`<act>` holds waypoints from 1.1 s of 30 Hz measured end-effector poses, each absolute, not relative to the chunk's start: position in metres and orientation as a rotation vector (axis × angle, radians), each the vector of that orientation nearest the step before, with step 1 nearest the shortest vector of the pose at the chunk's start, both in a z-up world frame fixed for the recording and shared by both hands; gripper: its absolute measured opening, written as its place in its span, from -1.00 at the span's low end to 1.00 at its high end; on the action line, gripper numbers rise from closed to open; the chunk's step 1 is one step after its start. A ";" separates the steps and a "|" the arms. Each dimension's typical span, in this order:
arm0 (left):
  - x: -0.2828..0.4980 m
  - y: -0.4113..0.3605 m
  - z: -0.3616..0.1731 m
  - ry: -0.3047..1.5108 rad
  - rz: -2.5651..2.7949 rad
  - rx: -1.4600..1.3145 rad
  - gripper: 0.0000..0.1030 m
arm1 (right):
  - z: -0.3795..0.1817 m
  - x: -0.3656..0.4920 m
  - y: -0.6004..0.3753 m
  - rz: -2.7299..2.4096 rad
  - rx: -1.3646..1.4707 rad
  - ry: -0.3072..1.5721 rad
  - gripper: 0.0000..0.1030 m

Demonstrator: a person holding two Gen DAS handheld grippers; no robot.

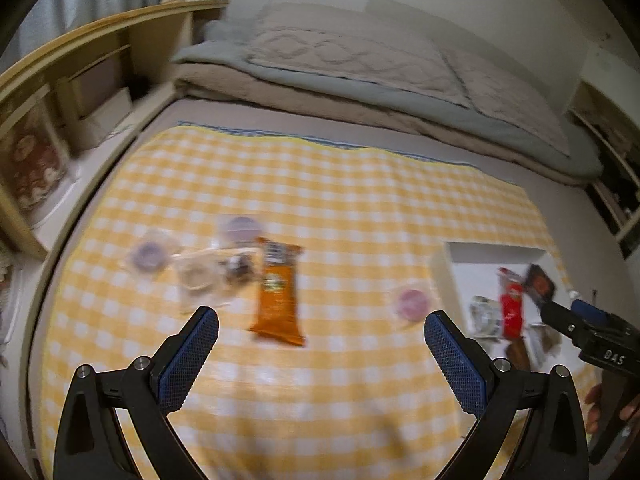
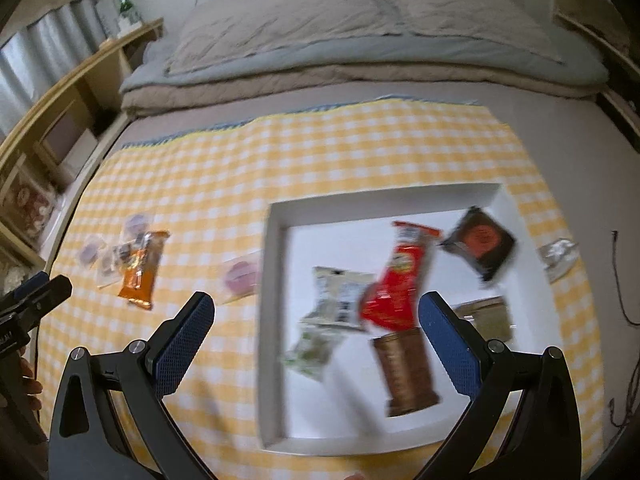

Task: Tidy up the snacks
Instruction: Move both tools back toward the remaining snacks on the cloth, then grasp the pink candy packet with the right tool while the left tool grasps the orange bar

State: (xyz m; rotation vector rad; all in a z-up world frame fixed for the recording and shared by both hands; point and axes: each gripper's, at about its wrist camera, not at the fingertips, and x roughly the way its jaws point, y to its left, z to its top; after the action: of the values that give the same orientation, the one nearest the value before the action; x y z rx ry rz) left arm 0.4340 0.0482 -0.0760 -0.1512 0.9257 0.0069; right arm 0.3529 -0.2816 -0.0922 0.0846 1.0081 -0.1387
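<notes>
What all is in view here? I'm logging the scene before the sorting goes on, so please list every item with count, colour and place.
checked cloth: one, yellow and white, spread over the bed.
tray: one, white, on the cloth's right part.
red packet: one, in the tray.
brown packet: one, in the tray, near edge.
dark packet: one, tray's far right corner.
pale packets: at least two, whitish and greenish, tray's left part.
orange packet: one, on the cloth left of the tray.
clear wrapped snacks: several, purplish and pale, beside the orange packet; blurred.
pink wrapped snack: one, just left of the tray.
bedding: grey and beige, far end.
left gripper: jaws open, empty.
right gripper: jaws open, empty.
</notes>
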 end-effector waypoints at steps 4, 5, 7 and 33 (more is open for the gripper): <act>0.432 0.064 -0.085 0.953 0.049 -0.150 1.00 | -0.106 0.371 -0.255 -0.082 0.101 1.055 0.87; 0.436 0.064 -0.087 0.960 0.050 -0.153 0.98 | -0.109 0.377 -0.247 -0.064 0.093 1.065 0.73; 0.440 0.066 -0.092 0.974 0.056 -0.156 0.77 | -0.116 0.388 -0.234 -0.046 0.061 1.087 0.18; 0.545 0.073 -0.188 1.097 0.033 -0.179 0.19 | -0.247 0.470 -0.180 0.074 -0.455 1.421 -0.99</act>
State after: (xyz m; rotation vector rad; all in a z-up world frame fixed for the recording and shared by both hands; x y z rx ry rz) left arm 0.5454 0.0733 -0.1882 -0.1791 1.0970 0.0328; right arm 0.4701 -0.1800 -0.2468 -0.4552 1.4208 0.0741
